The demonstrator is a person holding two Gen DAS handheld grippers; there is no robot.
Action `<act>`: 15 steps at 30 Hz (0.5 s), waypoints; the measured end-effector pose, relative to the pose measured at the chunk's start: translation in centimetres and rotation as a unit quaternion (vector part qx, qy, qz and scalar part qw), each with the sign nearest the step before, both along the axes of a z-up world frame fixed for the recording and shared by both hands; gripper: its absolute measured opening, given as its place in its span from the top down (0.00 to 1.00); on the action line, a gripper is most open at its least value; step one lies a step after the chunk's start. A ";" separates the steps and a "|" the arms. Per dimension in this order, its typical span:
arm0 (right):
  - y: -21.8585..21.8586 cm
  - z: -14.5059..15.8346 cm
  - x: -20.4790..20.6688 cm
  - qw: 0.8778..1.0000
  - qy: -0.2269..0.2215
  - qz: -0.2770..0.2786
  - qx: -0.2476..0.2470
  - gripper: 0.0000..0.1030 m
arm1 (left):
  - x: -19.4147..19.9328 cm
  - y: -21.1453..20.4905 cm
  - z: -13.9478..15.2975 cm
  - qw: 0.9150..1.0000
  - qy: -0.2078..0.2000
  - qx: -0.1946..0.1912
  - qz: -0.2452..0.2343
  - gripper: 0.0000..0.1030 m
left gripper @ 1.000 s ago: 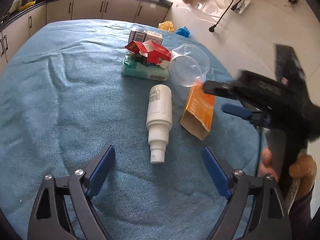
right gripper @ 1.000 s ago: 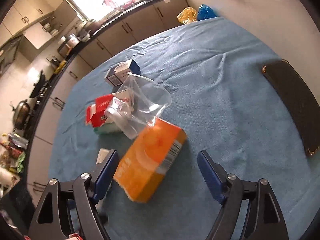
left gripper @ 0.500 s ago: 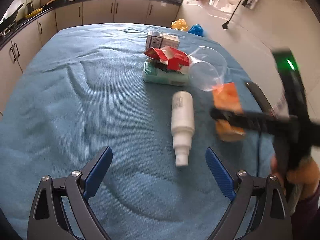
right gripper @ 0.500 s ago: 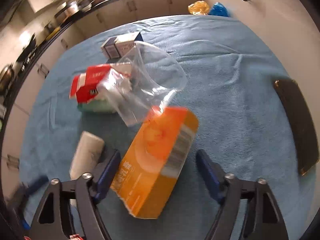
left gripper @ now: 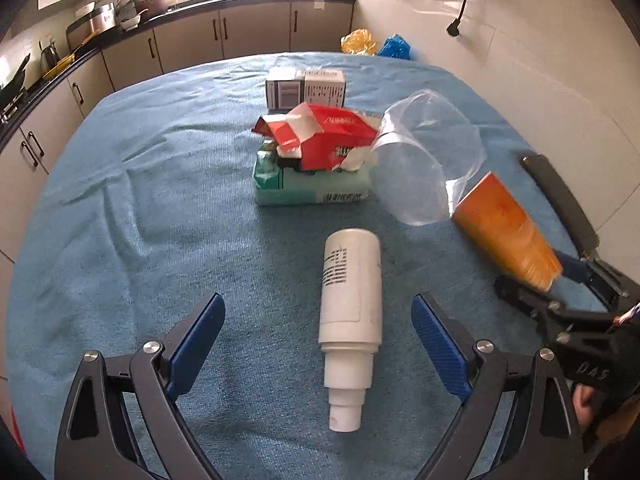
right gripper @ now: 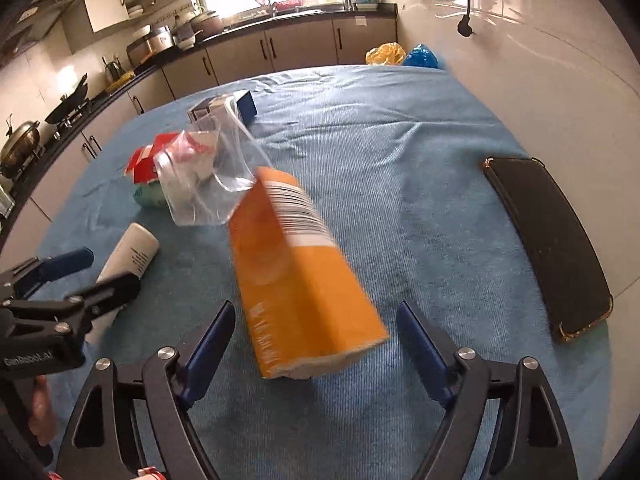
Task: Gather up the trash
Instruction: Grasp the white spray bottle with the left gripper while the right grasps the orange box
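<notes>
My left gripper [left gripper: 318, 344] gapes wide astride the white bottle [left gripper: 350, 300]; my right gripper [right gripper: 316, 350] spreads wide around the orange carton [right gripper: 296, 276], gripping nothing.

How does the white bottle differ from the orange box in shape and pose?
The white bottle is round with a stepped neck; the orange box is flat-sided and bears a barcode. The bottle lies flat on the blue cloth; the box looks tilted, far end raised. The bottle lies between the left gripper's open fingers, the box between the right gripper's.
</notes>
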State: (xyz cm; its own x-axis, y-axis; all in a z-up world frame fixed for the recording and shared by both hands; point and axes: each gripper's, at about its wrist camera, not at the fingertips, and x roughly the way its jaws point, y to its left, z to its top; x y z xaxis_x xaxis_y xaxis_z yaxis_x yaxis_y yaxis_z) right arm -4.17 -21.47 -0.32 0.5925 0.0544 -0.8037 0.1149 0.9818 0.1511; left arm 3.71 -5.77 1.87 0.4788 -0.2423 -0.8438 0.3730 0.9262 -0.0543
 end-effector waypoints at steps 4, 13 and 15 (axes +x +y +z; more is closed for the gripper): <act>-0.5 0.3 1.6 1.000 -0.002 0.002 0.023 0.16 | 0.5 -0.2 -0.6 1.000 0.006 0.008 0.010 0.09; 0.5 0.0 3.0 1.000 -0.004 0.016 -0.018 0.24 | -0.3 -0.5 -0.6 0.999 -0.020 0.033 0.022 0.46; 0.7 0.1 3.0 0.999 -0.003 0.018 -0.028 0.38 | -0.7 -0.1 -0.2 1.000 -0.010 0.019 0.018 0.72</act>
